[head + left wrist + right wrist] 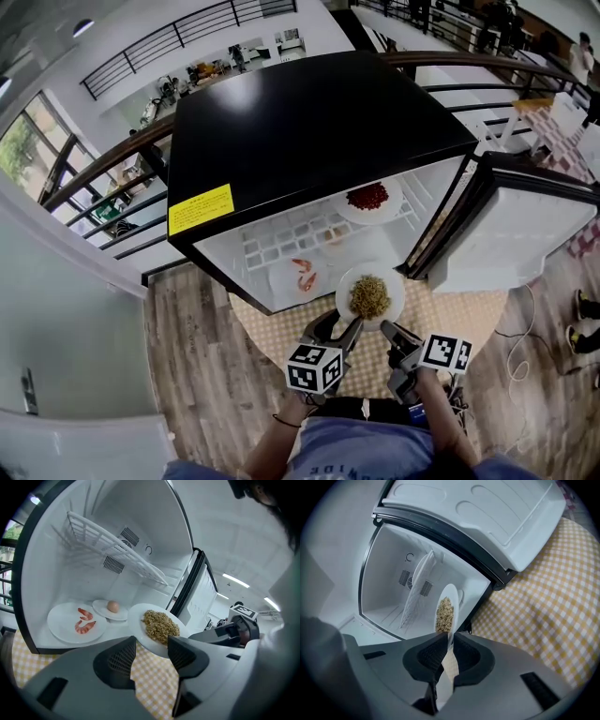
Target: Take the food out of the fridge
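Observation:
A white plate of brownish noodles (370, 296) hangs just in front of the open black fridge (309, 131), over the checked cloth. My right gripper (387, 329) is shut on the rim of this noodle plate (449, 606), which stands edge-on between the jaws of that gripper (449, 643). My left gripper (349, 330) sits under the plate's near left edge. Its jaws (151, 654) stand open below the noodle plate (159, 625), with cloth showing in the gap. Inside the fridge lie a shrimp plate (77, 623), an egg plate (111, 609) and a plate of red food (368, 199).
The fridge door (511, 234) swings open to the right, close beside my right gripper. A white wire shelf (112, 545) spans the fridge's upper part. The fridge stands on a yellow checked tablecloth (543, 602). Wooden floor (197, 375) lies to the left, railings behind.

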A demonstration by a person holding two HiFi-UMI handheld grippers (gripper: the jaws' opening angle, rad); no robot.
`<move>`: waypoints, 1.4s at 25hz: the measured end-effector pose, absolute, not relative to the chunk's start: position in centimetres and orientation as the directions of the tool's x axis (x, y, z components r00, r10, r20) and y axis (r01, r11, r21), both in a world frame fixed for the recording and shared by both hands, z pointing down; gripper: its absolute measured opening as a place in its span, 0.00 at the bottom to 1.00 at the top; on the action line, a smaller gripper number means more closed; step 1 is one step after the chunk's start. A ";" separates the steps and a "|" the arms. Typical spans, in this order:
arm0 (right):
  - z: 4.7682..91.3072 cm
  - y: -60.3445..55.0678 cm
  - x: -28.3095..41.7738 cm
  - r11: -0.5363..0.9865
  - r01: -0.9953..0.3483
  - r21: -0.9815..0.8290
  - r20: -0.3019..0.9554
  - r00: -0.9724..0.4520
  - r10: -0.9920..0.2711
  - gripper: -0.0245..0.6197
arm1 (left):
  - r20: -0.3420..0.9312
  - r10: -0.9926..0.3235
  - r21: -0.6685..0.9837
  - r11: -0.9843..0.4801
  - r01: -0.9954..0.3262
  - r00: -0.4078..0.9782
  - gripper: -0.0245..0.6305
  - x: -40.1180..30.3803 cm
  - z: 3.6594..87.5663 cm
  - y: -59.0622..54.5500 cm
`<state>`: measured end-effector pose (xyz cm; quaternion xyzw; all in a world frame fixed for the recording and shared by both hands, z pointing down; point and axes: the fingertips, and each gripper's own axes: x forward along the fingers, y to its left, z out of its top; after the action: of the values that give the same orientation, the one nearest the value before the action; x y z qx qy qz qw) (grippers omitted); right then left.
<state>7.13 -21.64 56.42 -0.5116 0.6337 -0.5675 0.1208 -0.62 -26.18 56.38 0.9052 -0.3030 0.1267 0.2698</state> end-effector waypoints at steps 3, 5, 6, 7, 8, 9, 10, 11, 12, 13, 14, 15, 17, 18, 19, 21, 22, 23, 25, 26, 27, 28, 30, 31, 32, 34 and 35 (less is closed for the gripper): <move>56.5 -20.7 7.0 -0.189 -0.492 -0.850 0.426 -0.429 -0.797 0.11 | 0.386 -0.468 0.401 -0.690 -0.602 0.795 0.37 -0.7 56.2 -25.6; 56.6 -20.3 6.9 -0.196 -0.490 -0.849 0.427 -0.421 -0.800 0.11 | 0.385 -0.461 0.402 -0.696 -0.595 0.800 0.37 -0.7 56.3 -25.2; 56.6 -20.0 6.9 -0.199 -0.490 -0.848 0.429 -0.418 -0.801 0.11 | 0.384 -0.457 0.405 -0.698 -0.591 0.802 0.37 -0.7 56.4 -24.9; 56.7 -19.7 6.8 -0.200 -0.491 -0.848 0.430 -0.415 -0.802 0.11 | 0.383 -0.453 0.409 -0.699 -0.587 0.805 0.37 -0.8 56.4 -24.7; 56.7 -19.5 6.8 -0.201 -0.493 -0.846 0.431 -0.413 -0.802 0.11 | 0.381 -0.450 0.410 -0.701 -0.583 0.808 0.37 -0.8 56.4 -24.5; 56.6 -19.3 6.8 -0.201 -0.496 -0.845 0.432 -0.411 -0.803 0.11 | 0.379 -0.448 0.410 -0.703 -0.581 0.810 0.37 -0.8 56.4 -24.3; 56.7 -19.1 6.7 -0.202 -0.498 -0.843 0.434 -0.409 -0.803 0.11 | 0.378 -0.448 0.410 -0.704 -0.580 0.810 0.37 -0.8 56.4 -24.2; 56.6 -18.9 6.7 -0.204 -0.500 -0.842 0.436 -0.407 -0.802 0.11 | 0.377 -0.447 0.411 -0.704 -0.579 0.811 0.37 -0.9 56.4 -24.0; 56.6 -18.8 6.7 -0.204 -0.500 -0.842 0.437 -0.407 -0.802 0.11 | 0.376 -0.447 0.414 -0.703 -0.579 0.812 0.37 -0.9 56.4 -23.8; 56.6 -18.7 6.8 -0.203 -0.500 -0.842 0.436 -0.408 -0.802 0.11 | 0.375 -0.447 0.417 -0.701 -0.579 0.812 0.37 -0.9 56.4 -23.7; 56.5 -18.6 6.8 -0.202 -0.499 -0.843 0.435 -0.410 -0.802 0.11 | 0.374 -0.448 0.419 -0.699 -0.579 0.812 0.37 -0.9 56.4 -23.6; 56.4 -18.7 6.8 -0.200 -0.499 -0.843 0.434 -0.412 -0.801 0.11 | 0.372 -0.451 0.419 -0.698 -0.581 0.811 0.37 -0.9 56.2 -23.6; 56.1 -18.6 6.8 -0.195 -0.502 -0.843 0.433 -0.417 -0.799 0.11 | 0.367 -0.462 0.412 -0.697 -0.586 0.807 0.37 -1.0 55.8 -23.6; 55.9 -18.6 6.7 -0.188 -0.503 -0.844 0.430 -0.422 -0.799 0.11 | 0.365 -0.468 0.409 -0.696 -0.590 0.805 0.37 -1.1 55.6 -23.5; 55.7 -18.4 6.7 -0.179 -0.504 -0.845 0.424 -0.428 -0.798 0.11 | 0.363 -0.474 0.408 -0.694 -0.594 0.802 0.37 -1.1 55.4 -23.3; 55.2 -18.0 6.7 -0.157 -0.502 -0.850 0.408 -0.442 -0.799 0.11 | 0.357 -0.487 0.413 -0.683 -0.602 0.797 0.37 -1.1 55.0 -22.7; 55.0 -17.6 6.7 -0.148 -0.500 -0.853 0.401 -0.448 -0.799 0.11 | 0.354 -0.495 0.416 -0.677 -0.608 0.793 0.37 -1.0 54.9 -22.3; 54.8 -17.2 6.8 -0.142 -0.498 -0.856 0.396 -0.453 -0.798 0.11 | 0.351 -0.504 0.418 -0.670 -0.614 0.789 0.37 -0.9 54.7 -21.8; 54.5 -16.1 7.2 -0.134 -0.499 -0.856 0.394 -0.464 -0.793 0.11 | 0.350 -0.520 0.416 -0.658 -0.627 0.779 0.37 -0.7 54.4 -20.6; 54.3 -15.4 7.3 -0.128 -0.501 -0.856 0.394 -0.470 -0.790 0.11 | 0.351 -0.528 0.414 -0.653 -0.634 0.773 0.37 -0.6 54.3 -19.9; 54.2 -14.7 7.4 -0.121 -0.499 -0.858 0.389 -0.478 -0.787 0.11 | 0.352 -0.535 0.413 -0.648 -0.641 0.768 0.37 -0.5 54.3 -19.0; 54.1 -13.9 7.5 -0.110 -0.494 -0.862 0.380 -0.487 -0.786 0.11 | 0.353 -0.542 0.411 -0.642 -0.647 0.763 0.37 -0.3 54.2 -18.1; 53.7 -12.1 7.8 -0.084 -0.490 -0.868 0.361 -0.505 -0.784 0.11 | 0.351 -0.557 0.408 -0.633 -0.659 0.753 0.37 0.1 53.9 -16.2; 53.5 -11.1 8.1 -0.072 -0.492 -0.868 0.356 -0.513 -0.781 0.11 | 0.350 -0.567 0.404 -0.627 -0.666 0.746 0.37 0.4 53.8 -15.1; 53.3 -10.1 8.3 -0.062 -0.495 -0.867 0.354 -0.523 -0.776 0.11 | 0.348 -0.579 0.400 -0.619 -0.676 0.737 0.37 0.5 53.6 -13.9; 53.0 -7.9 8.5 -0.038 -0.497 -0.867 0.346 -0.545 -0.763 0.11 | 0.346 -0.608 0.393 -0.598 -0.699 0.715 0.37 0.5 53.4 -11.4; 52.9 -6.9 8.5 -0.021 -0.494 -0.869 0.336 -0.559 -0.758 0.11 | 0.344 -0.621 0.393 -0.586 -0.709 0.704 0.37 0.5 53.3 -10.2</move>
<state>8.53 -6.85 52.86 -0.4543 0.6892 -0.5516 0.1196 0.48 -10.19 53.35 0.8863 -0.3750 0.0852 0.2579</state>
